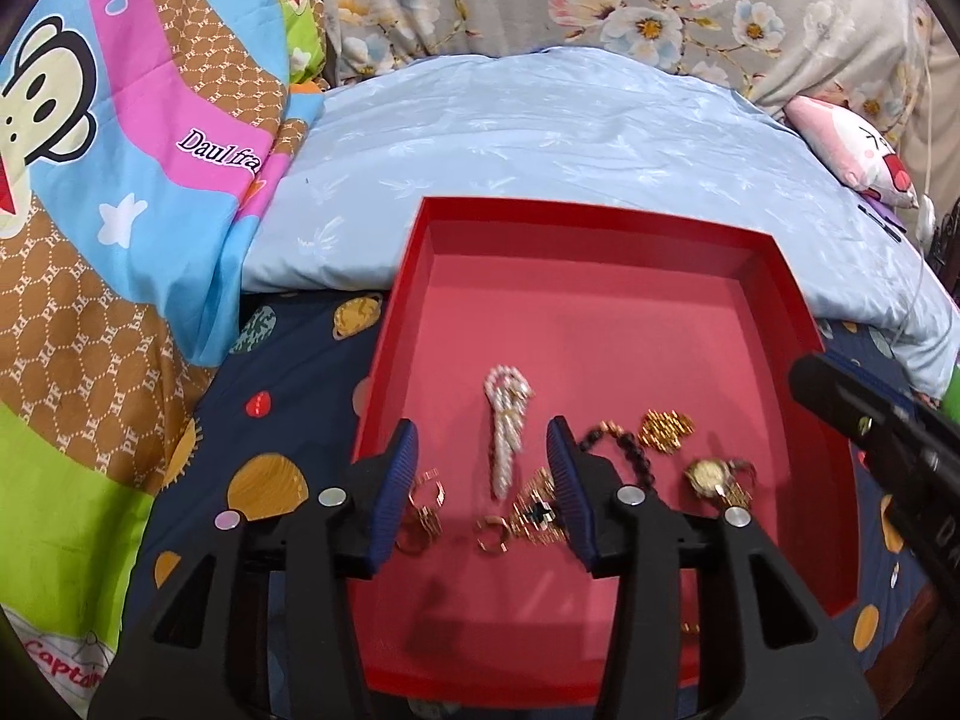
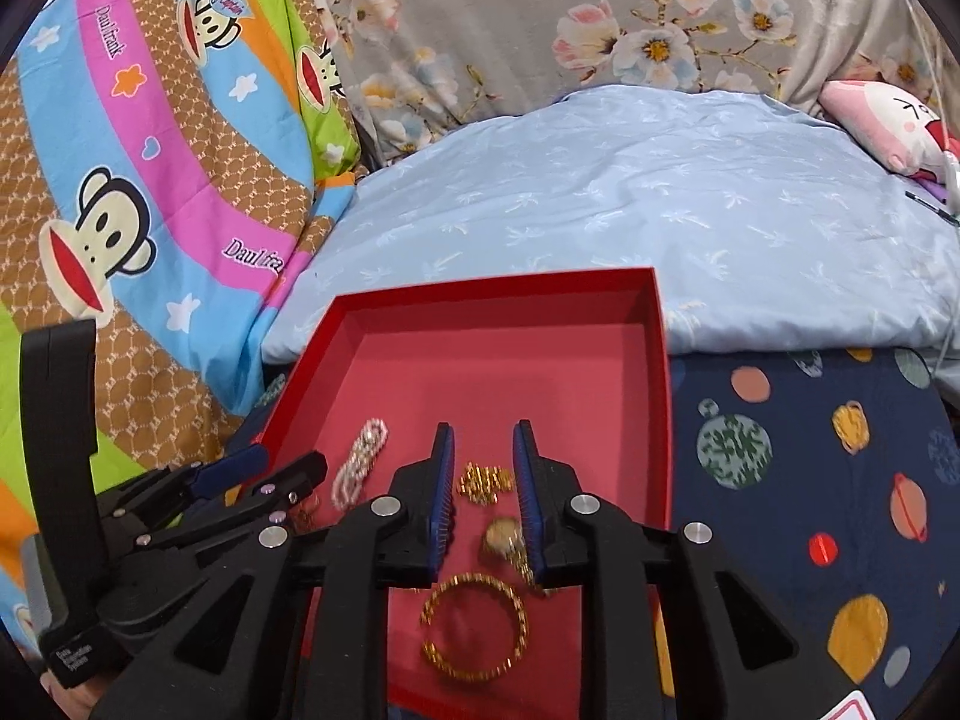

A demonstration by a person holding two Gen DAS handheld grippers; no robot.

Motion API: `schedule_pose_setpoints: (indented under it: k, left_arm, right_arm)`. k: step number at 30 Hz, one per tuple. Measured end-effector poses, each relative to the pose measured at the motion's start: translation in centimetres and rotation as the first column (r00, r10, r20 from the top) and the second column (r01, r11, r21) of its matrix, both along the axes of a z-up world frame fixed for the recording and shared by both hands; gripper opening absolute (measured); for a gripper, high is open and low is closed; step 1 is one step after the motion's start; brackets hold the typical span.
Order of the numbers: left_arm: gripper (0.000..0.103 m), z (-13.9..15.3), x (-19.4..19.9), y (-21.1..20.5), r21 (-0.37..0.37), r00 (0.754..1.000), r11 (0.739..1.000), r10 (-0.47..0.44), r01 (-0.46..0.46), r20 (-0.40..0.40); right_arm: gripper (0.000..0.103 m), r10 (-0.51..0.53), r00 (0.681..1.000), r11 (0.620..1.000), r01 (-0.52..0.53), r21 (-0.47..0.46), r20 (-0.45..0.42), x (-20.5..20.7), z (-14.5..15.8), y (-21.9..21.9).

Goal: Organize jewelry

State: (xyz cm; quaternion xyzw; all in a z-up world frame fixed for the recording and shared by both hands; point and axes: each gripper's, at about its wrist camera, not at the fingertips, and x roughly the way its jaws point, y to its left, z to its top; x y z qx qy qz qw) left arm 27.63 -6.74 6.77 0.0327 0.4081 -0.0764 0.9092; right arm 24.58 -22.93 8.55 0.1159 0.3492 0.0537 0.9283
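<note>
Red tray (image 1: 414, 276), shallow cardboard with pink floor, sits on a navy planet-print sheet (image 2: 810, 468); pale blue duvet (image 1: 570, 138) bunched right behind its far rim, cartoon monkey quilt (image 1: 120, 120) piled to the left, grey floral fabric (image 2: 540, 12) at the back, pink plush toy (image 1: 864, 156) far right. All jewelry is inside the tray, clustered in the near half, far half bare. Left gripper (image 1: 486, 480) hovers over the near-left part of the tray, jaws moderately apart, nothing pinched; between and below them lie a pearl strand (image 1: 507, 426) folded into a loop, a small gold ring (image 1: 492, 534) and a blurred gold piece with a dark stone (image 1: 537, 510). More gold rings (image 1: 423, 510) sit just beside its left finger, partly hidden by it. A dark beaded bracelet (image 1: 630, 450) curls just right of its right finger, then a gold chain clump (image 1: 666, 429) and a gold watch (image 1: 711, 474). Right gripper (image 2: 483, 498) is over the near-right part, jaws narrow but not touching anything; the gold chain clump shows in the gap, the watch lies beside its right pad, contact unclear due to blur. A gold bangle (image 2: 474, 627), open-ended and ribbed, lies flat nearest the camera under the gripper body. Pads are blue ribbed rubber on black plastic fingers. Each gripper intrudes at the edge of the other's view.
</note>
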Motion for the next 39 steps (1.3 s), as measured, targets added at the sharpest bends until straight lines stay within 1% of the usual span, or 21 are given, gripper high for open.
schedule_pose_setpoints:
  k: [3, 5, 7, 10, 15, 18, 22, 27, 29, 30, 32, 35, 39]
  left_arm:
    - [0.043, -0.1, -1.3, -0.3, 0.001, 1.0, 1.0, -0.012, 0.012, -0.006]
    - [0.043, -0.1, -2.2, -0.5, 0.005, 1.0, 1.0, -0.018, 0.018, -0.009]
    - [0.044, -0.2, -3.0, -0.5, 0.007, 1.0, 1.0, -0.022, 0.022, -0.012]
    - [0.051, -0.3, -4.2, -0.5, 0.011, 1.0, 1.0, -0.018, 0.018, -0.012]
    - [0.053, -0.2, -5.9, -0.2, 0.018, 1.0, 1.0, -0.015, 0.015, -0.012]
    - [0.056, -0.3, -6.7, 0.0, 0.025, 1.0, 1.0, -0.009, 0.009, -0.007]
    - [0.059, -0.3, -7.8, 0.1, 0.043, 1.0, 0.999, -0.006, 0.006, 0.007]
    - [0.062, -0.3, -8.9, 0.5, 0.053, 1.0, 0.999, 0.009, -0.011, 0.027]
    - [0.069, -0.4, -9.3, 0.6, 0.06, 0.999, 0.998, 0.02, -0.022, 0.04]
    - [0.069, -0.5, -9.5, 0.6, 0.063, 0.998, 0.998, 0.023, -0.026, 0.051]
    - [0.075, -0.6, -9.8, 0.7, 0.071, 0.997, 0.997, 0.033, -0.037, 0.067]
    - [0.083, -1.1, -10.0, 0.8, 0.077, 0.996, 0.996, 0.049, -0.055, 0.077]
    - [0.084, -2.2, -10.2, 0.9, 0.087, 0.995, 0.994, 0.063, -0.07, 0.075]
  right_arm:
    - [0.025, -0.005, 1.0, 1.0, 0.005, -0.026, -0.003, -1.7, -0.2, 0.4]
    - [0.029, -0.008, 1.0, 1.0, 0.008, -0.026, -0.004, -2.7, -0.3, 0.6]
    - [0.03, -0.012, 1.0, 1.0, 0.012, -0.019, -0.008, -3.6, -0.4, 0.6]
    - [0.033, -0.018, 1.0, 1.0, 0.018, -0.021, -0.012, -4.9, -0.6, 0.8]
    - [0.038, -0.031, 0.999, 0.999, 0.03, -0.037, -0.021, -6.5, -0.9, 1.3]
    - [0.04, -0.038, 0.999, 0.997, 0.037, -0.072, -0.02, -7.4, -1.0, 1.8]
    - [0.049, -0.042, 0.999, 0.993, 0.041, -0.107, -0.007, -8.5, -1.0, 2.4]
    - [0.053, -0.065, 0.998, 0.992, 0.064, -0.107, -0.005, -9.6, -1.2, 2.6]
    - [0.056, -0.077, 0.997, 0.991, 0.076, -0.112, -0.002, -9.9, -1.3, 2.5]
    - [0.057, -0.082, 0.997, 0.99, 0.081, -0.115, -0.001, -10.1, -1.4, 2.4]
    - [0.063, -0.1, 0.995, 0.987, 0.1, -0.126, 0.005, -10.4, -1.7, 2.3]
    - [0.067, -0.119, 0.993, 0.984, 0.12, -0.133, 0.009, -10.7, -2.2, 2.1]
    - [0.07, -0.134, 0.991, 0.977, 0.134, -0.163, 0.011, -10.9, -3.0, 2.2]
